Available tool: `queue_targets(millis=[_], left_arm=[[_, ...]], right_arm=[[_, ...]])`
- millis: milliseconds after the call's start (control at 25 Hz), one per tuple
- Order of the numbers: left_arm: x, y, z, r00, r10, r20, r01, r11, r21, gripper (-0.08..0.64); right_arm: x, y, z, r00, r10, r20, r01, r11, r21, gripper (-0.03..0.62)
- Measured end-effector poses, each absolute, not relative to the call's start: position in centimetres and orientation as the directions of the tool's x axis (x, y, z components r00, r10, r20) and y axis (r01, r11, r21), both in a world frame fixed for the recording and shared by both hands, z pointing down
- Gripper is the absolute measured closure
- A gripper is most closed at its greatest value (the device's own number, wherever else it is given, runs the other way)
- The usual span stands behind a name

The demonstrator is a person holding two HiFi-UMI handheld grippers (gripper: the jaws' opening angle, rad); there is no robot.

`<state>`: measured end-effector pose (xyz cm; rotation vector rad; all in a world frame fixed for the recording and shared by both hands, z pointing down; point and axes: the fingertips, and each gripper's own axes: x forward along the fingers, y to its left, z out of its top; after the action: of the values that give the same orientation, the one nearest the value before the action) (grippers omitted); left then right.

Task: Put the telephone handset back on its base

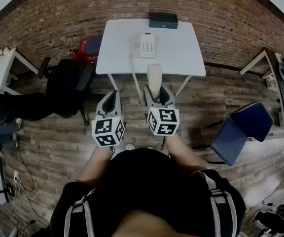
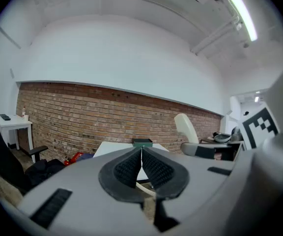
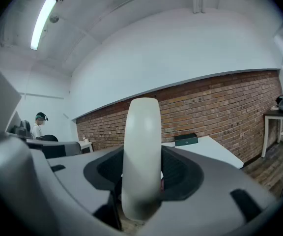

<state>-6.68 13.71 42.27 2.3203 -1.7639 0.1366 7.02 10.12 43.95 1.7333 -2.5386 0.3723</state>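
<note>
A cream telephone handset (image 1: 154,79) stands upright between the jaws of my right gripper (image 1: 158,96), which is shut on it; in the right gripper view the handset (image 3: 141,156) fills the middle. Its coiled cord (image 1: 133,78) runs to the white telephone base (image 1: 145,46) on the white table (image 1: 181,58) ahead. The handset hangs short of the table's near edge. My left gripper (image 1: 110,101) is beside it, shut and holding nothing; its ribbed pads (image 2: 129,169) touch each other.
A dark box (image 1: 163,20) sits at the table's far edge by the brick wall. A black office chair (image 1: 68,90) stands left of the table, a blue chair (image 1: 240,131) at the right. More desks flank both sides. A person (image 3: 38,125) stands far off.
</note>
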Motion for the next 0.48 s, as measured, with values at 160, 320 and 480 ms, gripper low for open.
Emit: queue_targets(millis=[160, 320, 480], left_arm=[[-7.6, 13.8, 42.3, 0.276, -0.938, 0.21, -0.96, -0.257, 0.115, 0.555], [-8.2, 13.8, 42.5, 0.281, -0.936, 0.212, -0.958, -0.262, 0.115, 0.555], [-8.7, 13.5, 42.5, 0.292, -0.932, 0.213, -0.955, -0.271, 0.123, 0.555]], right_arm=[[6.1, 10.1, 43.8, -0.373, -0.912, 0.171, -0.923, 0.345, -0.173, 0.391], [5.5, 10.1, 43.9, -0.362, -0.916, 0.176, -0.927, 0.332, -0.175, 0.391], [5.1, 9.9, 44.1, -0.344, -0.921, 0.184, -0.931, 0.309, -0.195, 0.391]])
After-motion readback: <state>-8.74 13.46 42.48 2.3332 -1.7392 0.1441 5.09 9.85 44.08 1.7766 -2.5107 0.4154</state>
